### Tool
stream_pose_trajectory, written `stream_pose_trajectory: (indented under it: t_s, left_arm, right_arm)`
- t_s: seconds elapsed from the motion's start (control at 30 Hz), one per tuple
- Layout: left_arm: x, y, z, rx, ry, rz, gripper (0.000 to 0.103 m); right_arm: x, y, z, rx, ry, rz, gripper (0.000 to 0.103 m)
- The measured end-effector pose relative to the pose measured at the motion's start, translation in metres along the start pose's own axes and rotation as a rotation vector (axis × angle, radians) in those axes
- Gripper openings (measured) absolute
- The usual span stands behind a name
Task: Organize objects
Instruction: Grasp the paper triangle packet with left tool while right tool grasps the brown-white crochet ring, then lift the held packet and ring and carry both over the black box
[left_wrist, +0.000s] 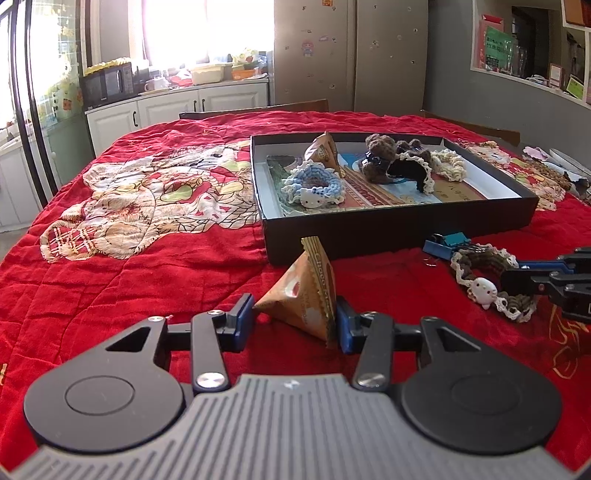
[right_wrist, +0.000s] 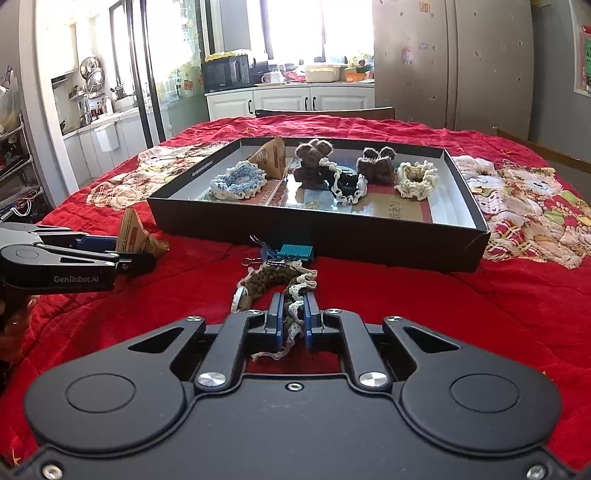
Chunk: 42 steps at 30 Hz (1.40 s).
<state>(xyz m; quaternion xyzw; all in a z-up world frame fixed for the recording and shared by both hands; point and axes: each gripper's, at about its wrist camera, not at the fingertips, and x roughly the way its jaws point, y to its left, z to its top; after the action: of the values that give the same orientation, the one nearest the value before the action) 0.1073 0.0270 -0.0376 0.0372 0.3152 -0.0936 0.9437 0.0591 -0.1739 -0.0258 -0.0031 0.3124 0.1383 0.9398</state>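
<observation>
My left gripper (left_wrist: 294, 320) is shut on an orange triangular snack packet (left_wrist: 306, 295), which stands on the red quilt; it also shows in the right wrist view (right_wrist: 138, 234). My right gripper (right_wrist: 293, 319) is shut on a brown crochet scrunchie with cream lace trim (right_wrist: 279, 282), seen in the left wrist view (left_wrist: 487, 280) with a white cat charm. A black shallow box (right_wrist: 317, 236) behind them holds a blue scrunchie (right_wrist: 238, 181), another packet (right_wrist: 271, 157), brown crochet pieces (right_wrist: 312, 157), a black scrunchie (right_wrist: 347, 186) and a cream scrunchie (right_wrist: 415, 179).
Blue and teal binder clips (right_wrist: 291, 253) lie between the brown scrunchie and the box front wall. The red quilt (left_wrist: 147, 258) with cat prints covers the table. Chair backs stand at the far edge. Small items lie at the table's right edge (left_wrist: 554, 162).
</observation>
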Motion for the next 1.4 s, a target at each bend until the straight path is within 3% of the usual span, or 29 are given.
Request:
stream_pose_trajectory:
  t_s: [0.37,0.93,1.4]
  left_arm:
    - [-0.015,-0.008,0.003,0.027,-0.012,-0.023,0.049]
    - [-0.056,-0.033,0.016,0.101,-0.100,-0.099,0.049]
    - [-0.065,-0.047,0.035,0.124,-0.152,-0.131,0.049]
  right_arm:
    - [-0.028,-0.001,0.004,-0.029,-0.031,0.024,0.010]
    - [-0.075,0.007,0.013,-0.099,-0.129,0.043,0.010]
    - [-0.090,0.007,0.026,-0.093,-0.183,0.040,0.010]
